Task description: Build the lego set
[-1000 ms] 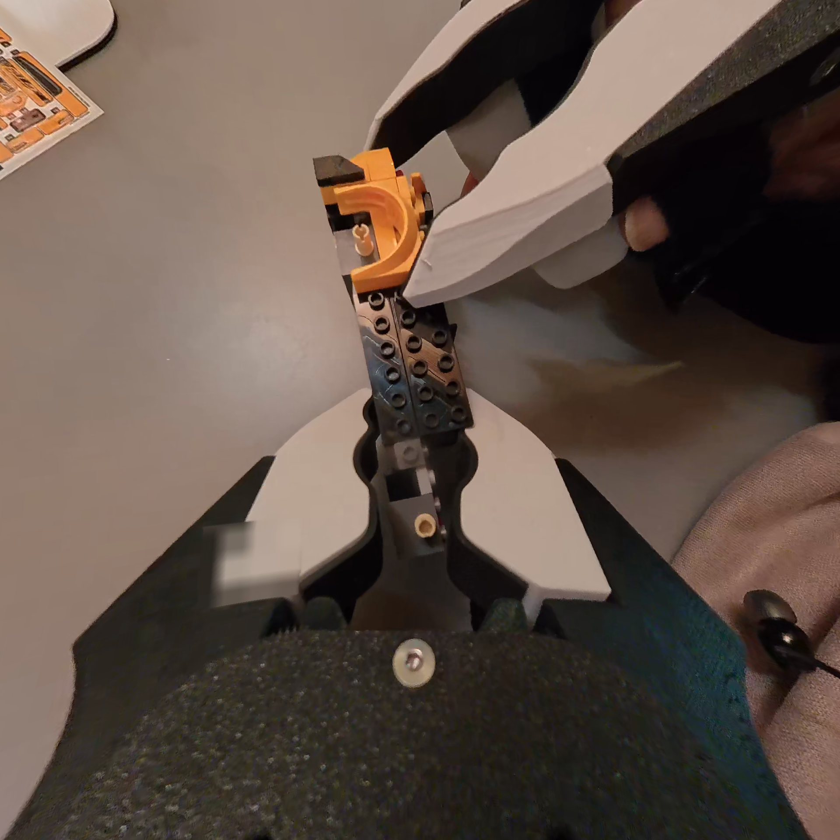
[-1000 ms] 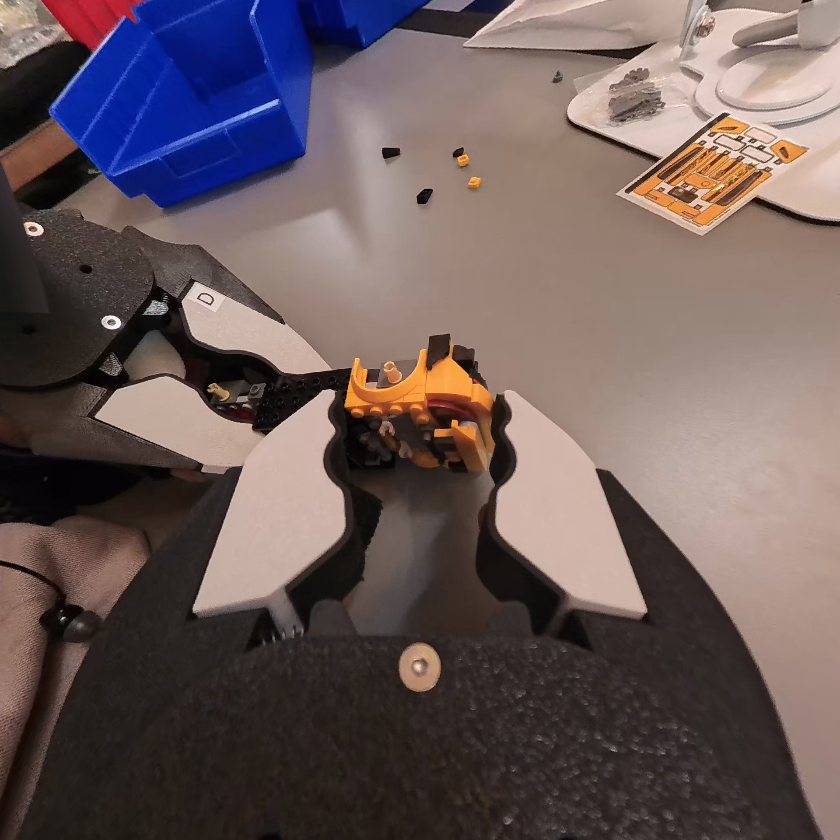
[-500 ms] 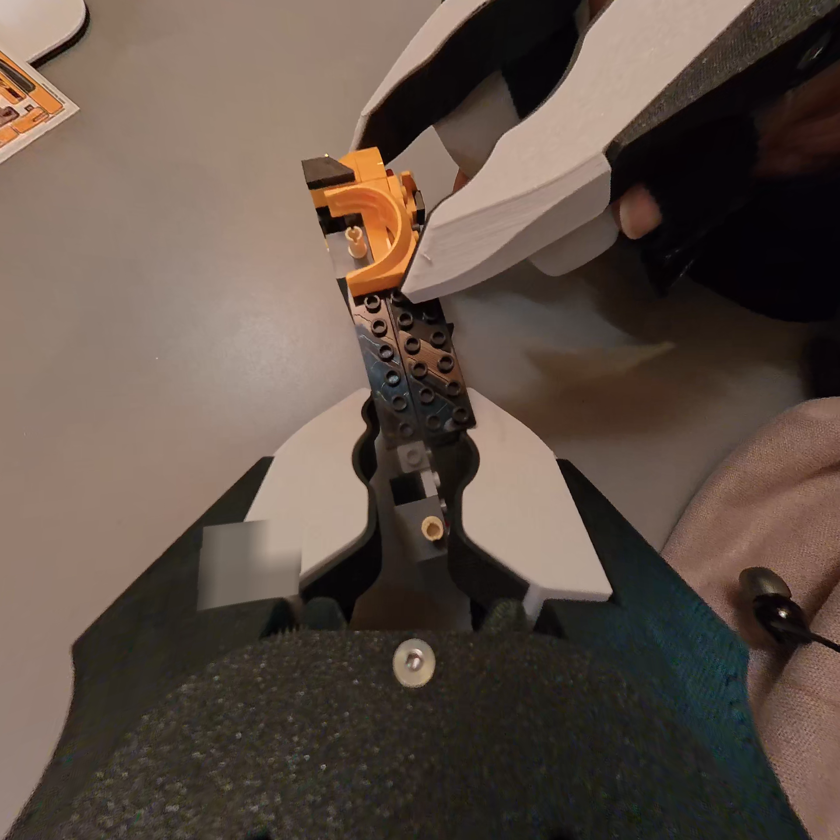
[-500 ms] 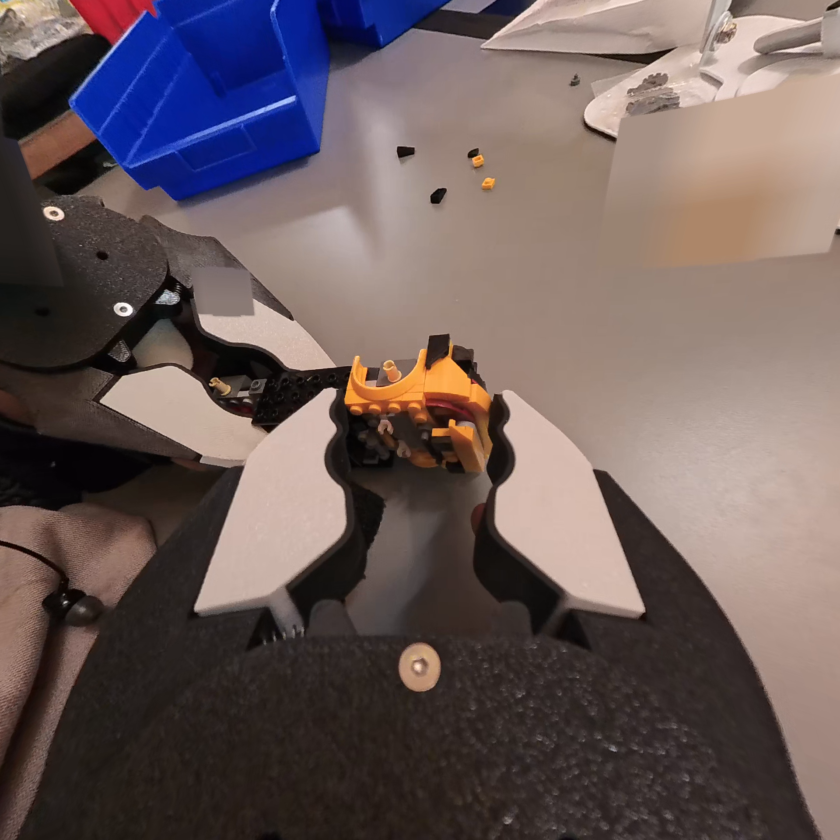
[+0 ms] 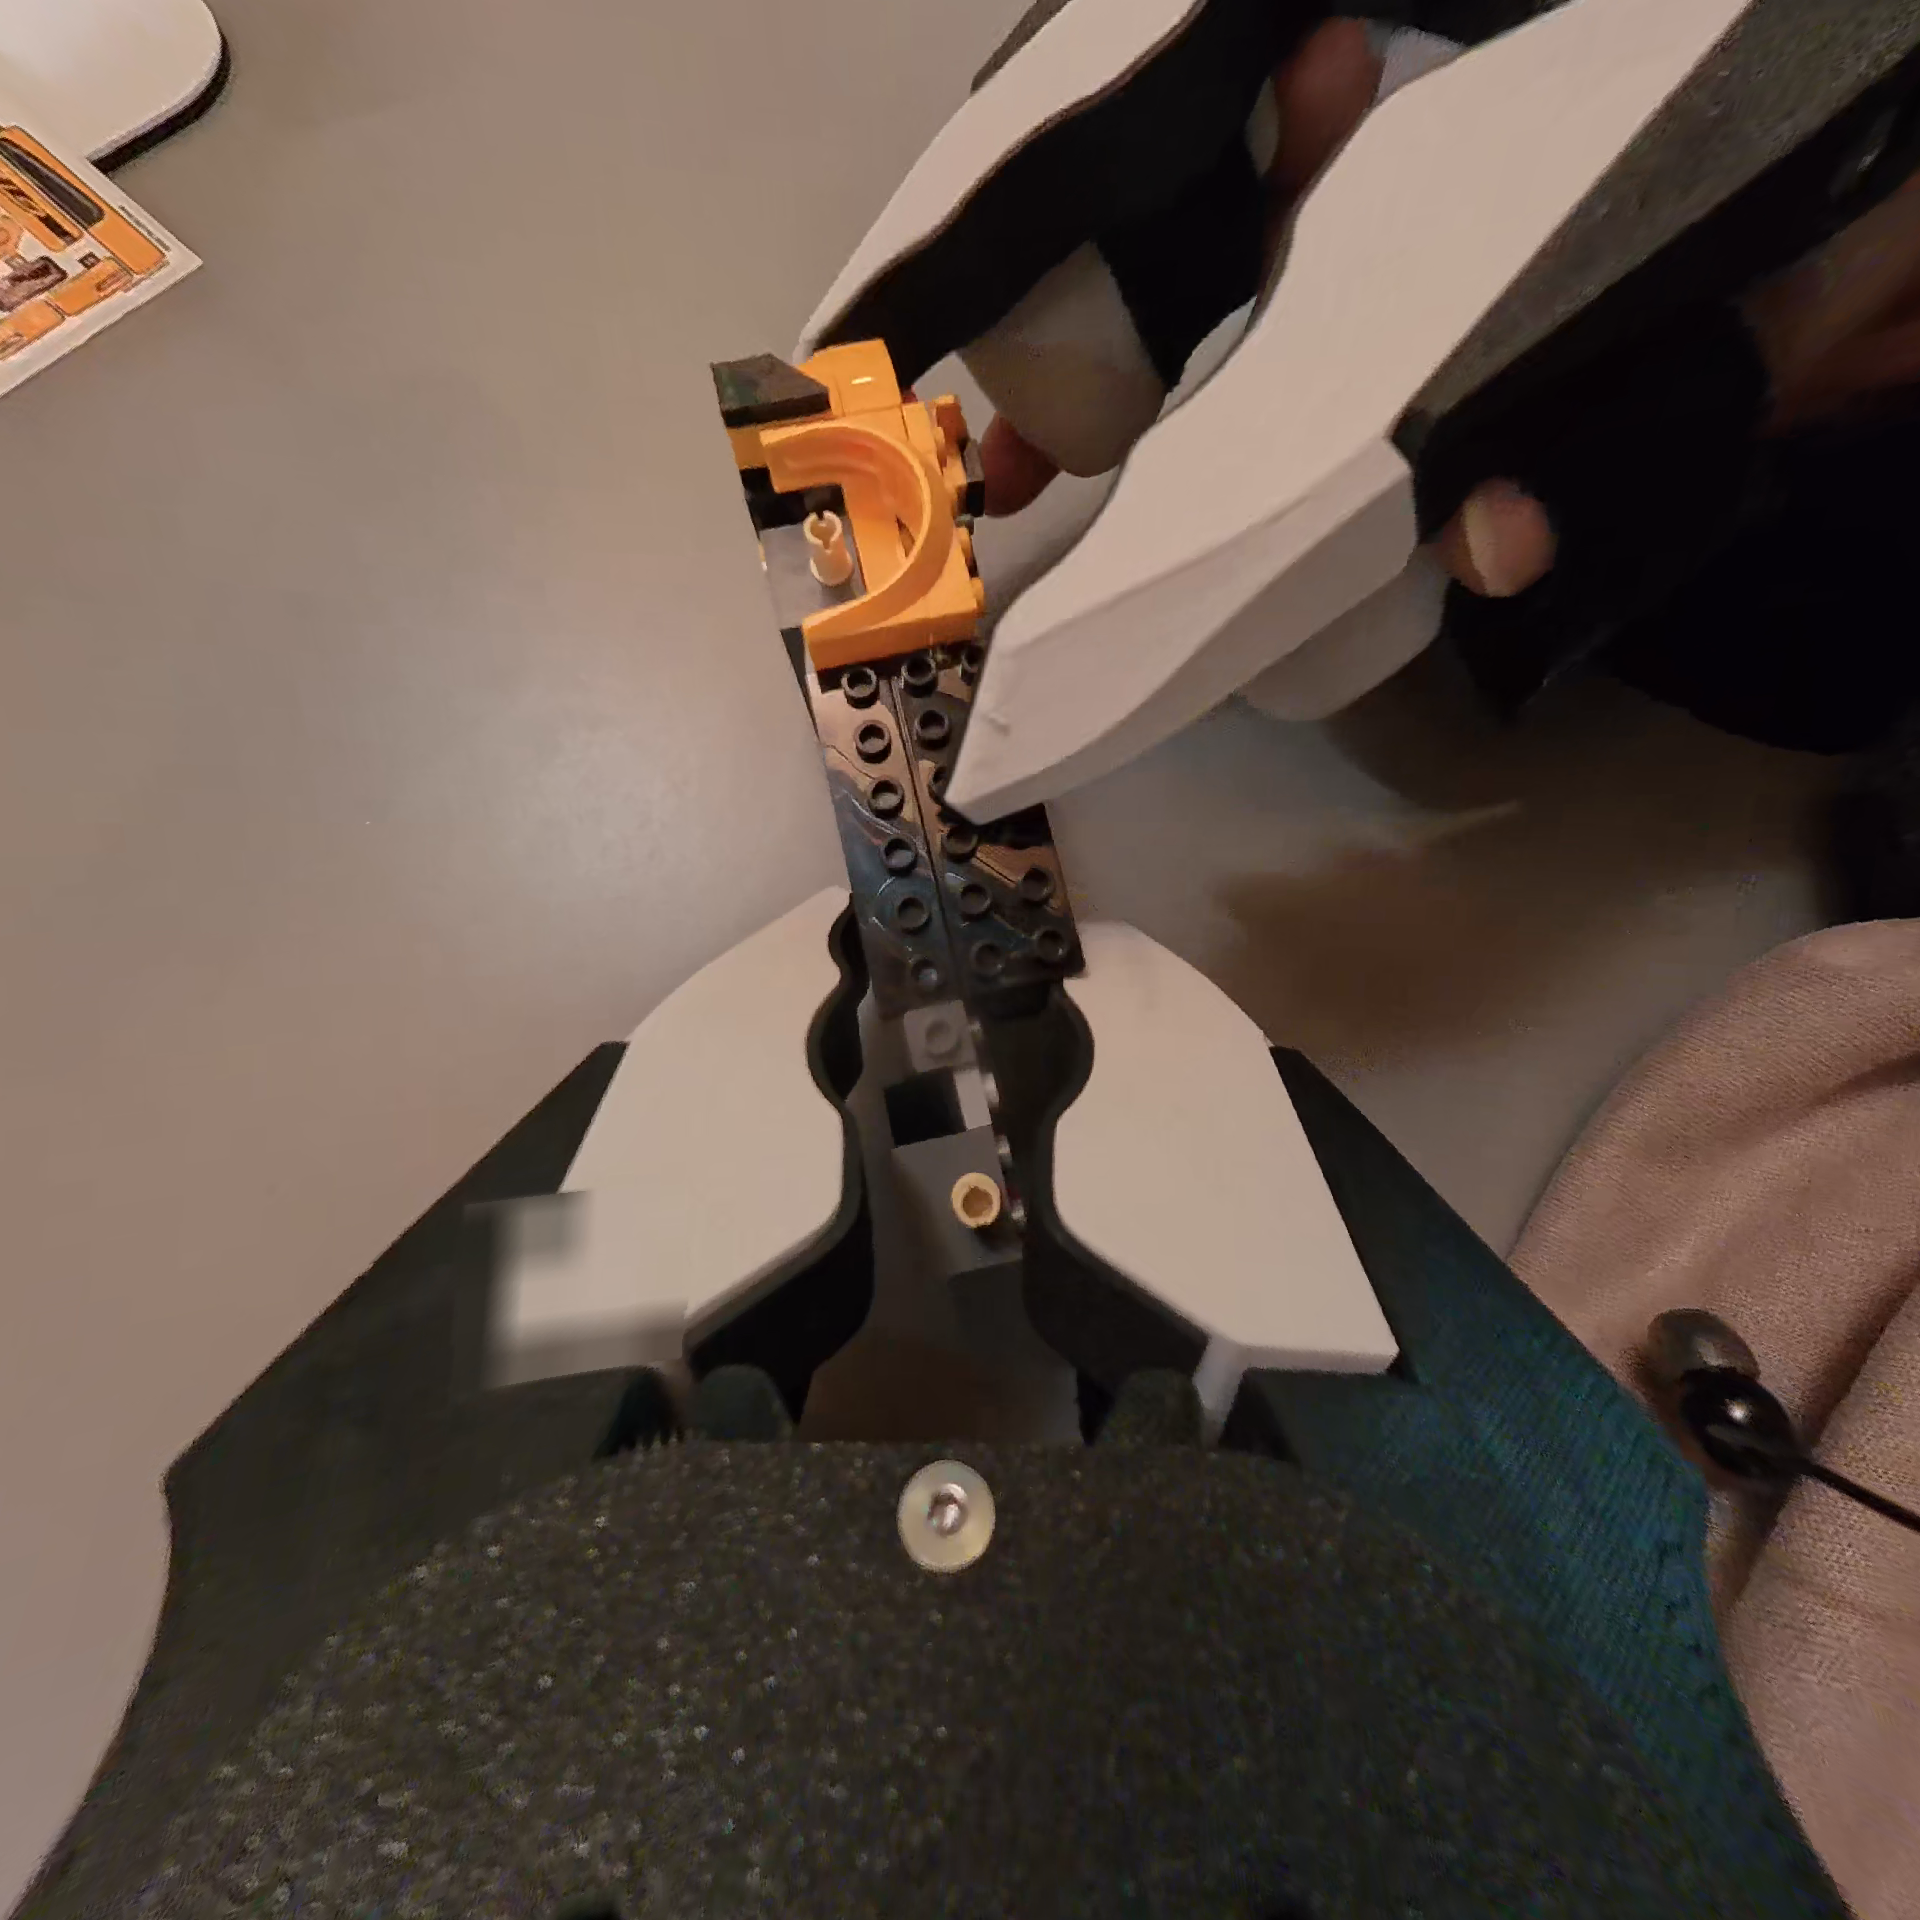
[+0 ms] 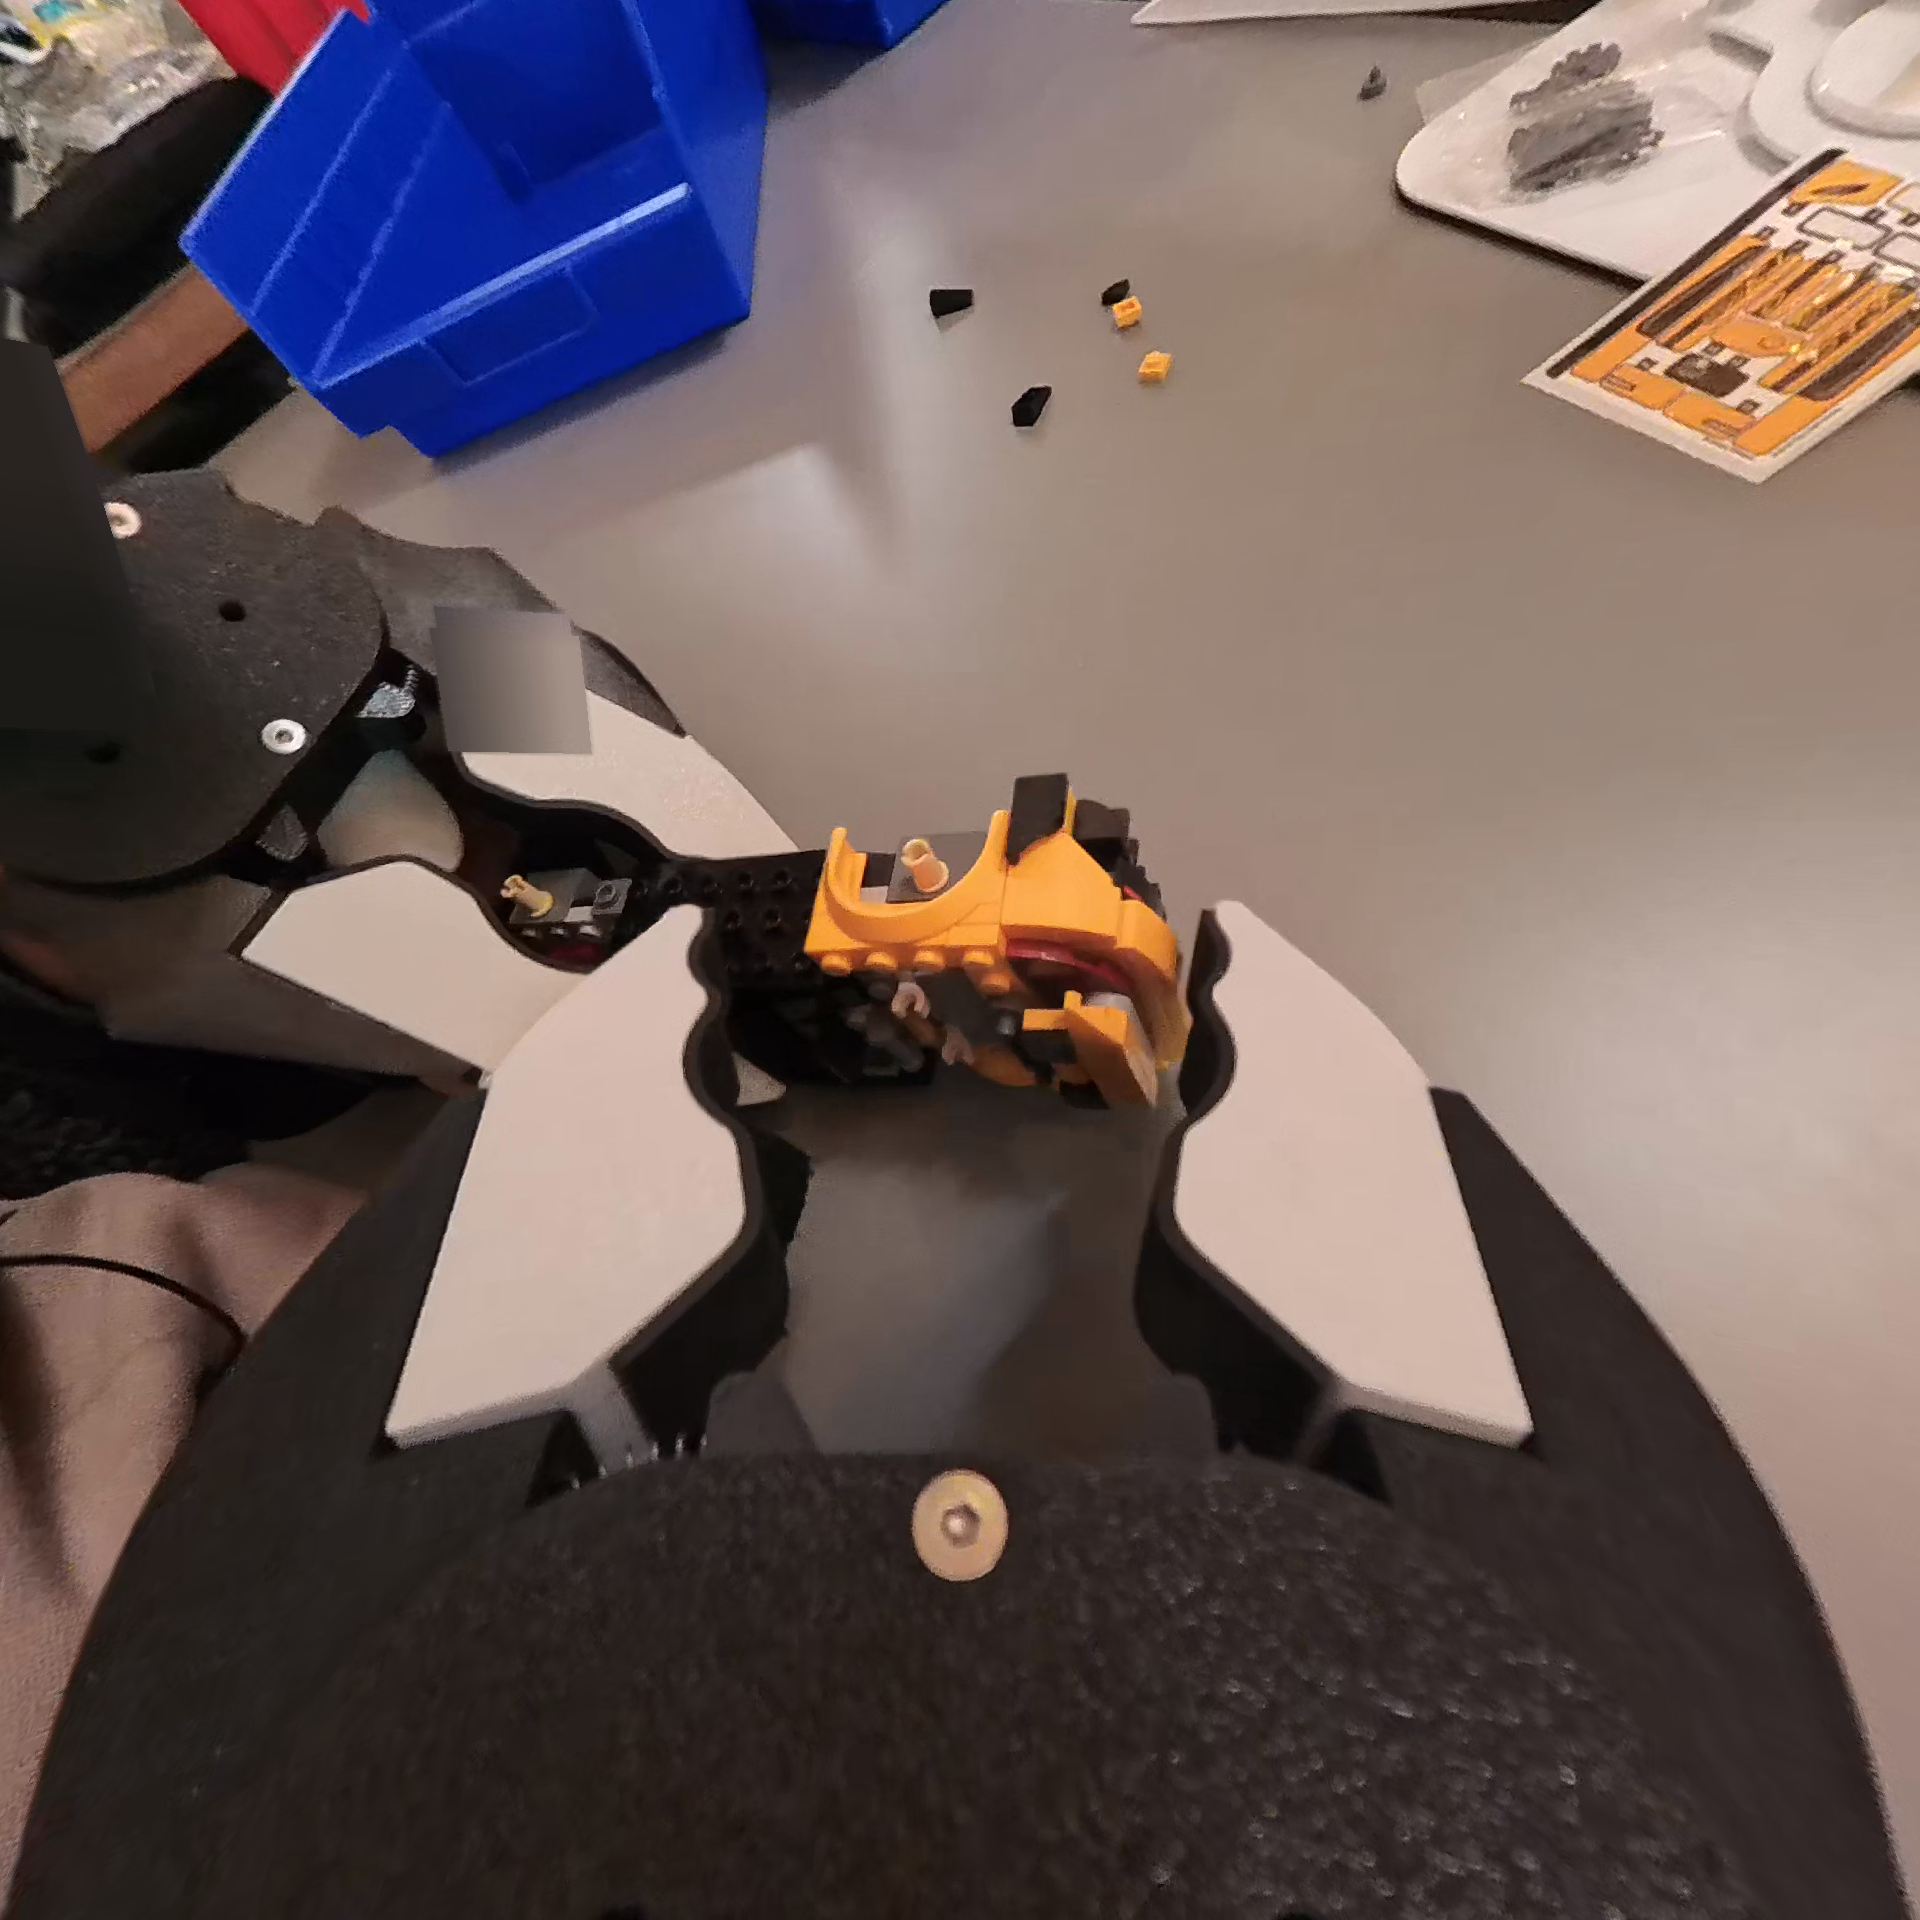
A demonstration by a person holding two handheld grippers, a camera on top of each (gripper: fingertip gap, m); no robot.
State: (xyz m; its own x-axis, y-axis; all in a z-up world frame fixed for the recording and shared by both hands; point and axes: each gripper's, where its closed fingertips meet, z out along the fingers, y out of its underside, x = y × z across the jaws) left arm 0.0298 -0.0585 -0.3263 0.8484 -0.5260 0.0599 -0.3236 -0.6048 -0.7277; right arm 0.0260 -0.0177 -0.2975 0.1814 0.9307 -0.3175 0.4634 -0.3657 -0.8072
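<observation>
The left gripper [image 5: 951,997] pinches the black studded rear of the lego model [image 5: 940,831], held above the grey table [image 6: 1351,779]. The right gripper [image 6: 951,997] brackets its orange front; whether the fingers press it I cannot tell. Beyond lie a printed sticker sheet [image 6: 1756,322], loose bricks [image 6: 1138,338] and a blue bin [image 6: 499,208]; no writing is readable

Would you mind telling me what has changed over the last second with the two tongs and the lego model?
Little changed. The right tongs slid slightly along the lego model toward the left tongs, now overlapping its black studded plates. The left tongs stay clamped on the model's grey end; the loose bricks on the table lie as before.
</observation>
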